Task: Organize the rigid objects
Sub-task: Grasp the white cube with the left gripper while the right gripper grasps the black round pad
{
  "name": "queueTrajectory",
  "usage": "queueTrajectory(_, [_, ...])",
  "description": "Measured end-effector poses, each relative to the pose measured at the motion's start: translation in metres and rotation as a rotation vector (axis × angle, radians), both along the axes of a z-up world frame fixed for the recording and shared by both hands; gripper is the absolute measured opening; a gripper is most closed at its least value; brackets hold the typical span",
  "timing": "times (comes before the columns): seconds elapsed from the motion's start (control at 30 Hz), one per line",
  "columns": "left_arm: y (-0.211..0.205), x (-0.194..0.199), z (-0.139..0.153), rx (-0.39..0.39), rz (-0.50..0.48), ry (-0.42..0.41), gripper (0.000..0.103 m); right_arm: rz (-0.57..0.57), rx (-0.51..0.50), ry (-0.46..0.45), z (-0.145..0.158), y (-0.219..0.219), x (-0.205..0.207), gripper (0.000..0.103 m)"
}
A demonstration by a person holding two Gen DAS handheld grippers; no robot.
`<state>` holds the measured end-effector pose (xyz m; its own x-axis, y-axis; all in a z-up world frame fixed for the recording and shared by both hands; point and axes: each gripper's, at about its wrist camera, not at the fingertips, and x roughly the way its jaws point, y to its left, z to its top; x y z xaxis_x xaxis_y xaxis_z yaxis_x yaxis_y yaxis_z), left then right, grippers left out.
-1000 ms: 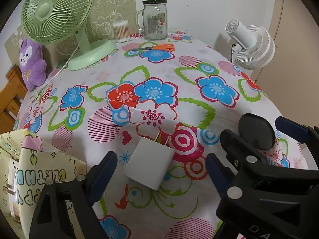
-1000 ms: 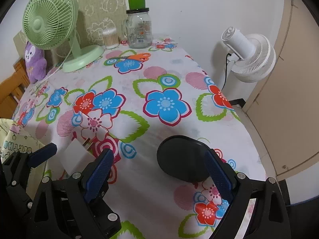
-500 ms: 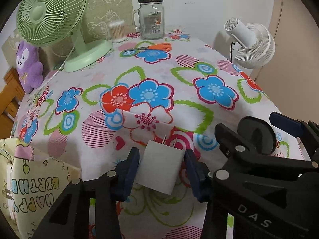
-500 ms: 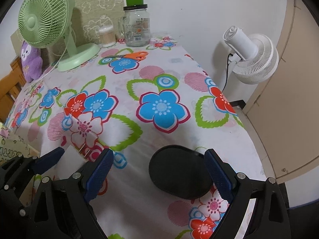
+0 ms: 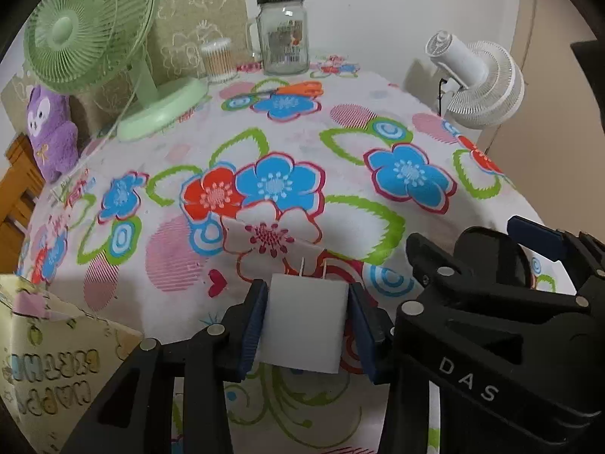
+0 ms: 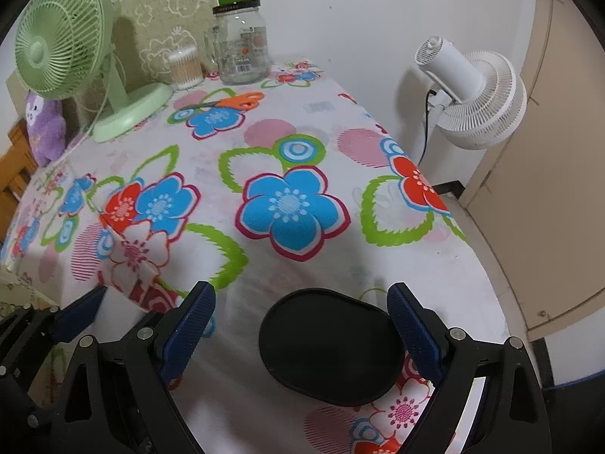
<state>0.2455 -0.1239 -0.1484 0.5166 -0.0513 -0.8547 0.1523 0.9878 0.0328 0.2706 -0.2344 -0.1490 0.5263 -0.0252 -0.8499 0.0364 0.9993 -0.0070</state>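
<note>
left tongs (image 5: 307, 325) clamping white charger (image 5: 304, 327), right tongs (image 6: 300, 331) spread

The middle of the table (image 6: 302, 143) lies open. Its far edge is crowded by a green fan (image 5: 94, 38), cotton-swab tub (image 5: 217, 58), glass jar (image 5: 283, 38) and scissors (image 5: 291, 89). A gift bag (image 5: 49, 370) blocks the near-left corner.

A white charger block (image 5: 305, 327) with 2 prongs pointing away sits pinched between blue fingers (image 5: 250, 327); a black oval disc (image 6: 331, 346) lies flat on the bench (image 6: 302, 121).
</note>
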Motion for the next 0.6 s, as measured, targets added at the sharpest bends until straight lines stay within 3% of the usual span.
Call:
queueTrajectory(0.2, [0.0004,-0.0015,0.0002,-0.010,0.008,-0.010,0.045,-0.023,0.008,0.003,-0.0050,-0.0052,0.0013,0.089])
queueTrajectory(0.47, [-0.0019,-0.0047,-0.0002,0.002,0.000,-0.034,0.042,0.002,-0.003,0.002,-0.0041,-0.0019,-0.0013,0.039])
queueTrajectory(0.6, [-0.0034,-0.0056,0.0001,0.011,-0.012,-0.040,0.041,0.009,-0.006,-0.005,-0.0031,0.0010,-0.0030,0.031])
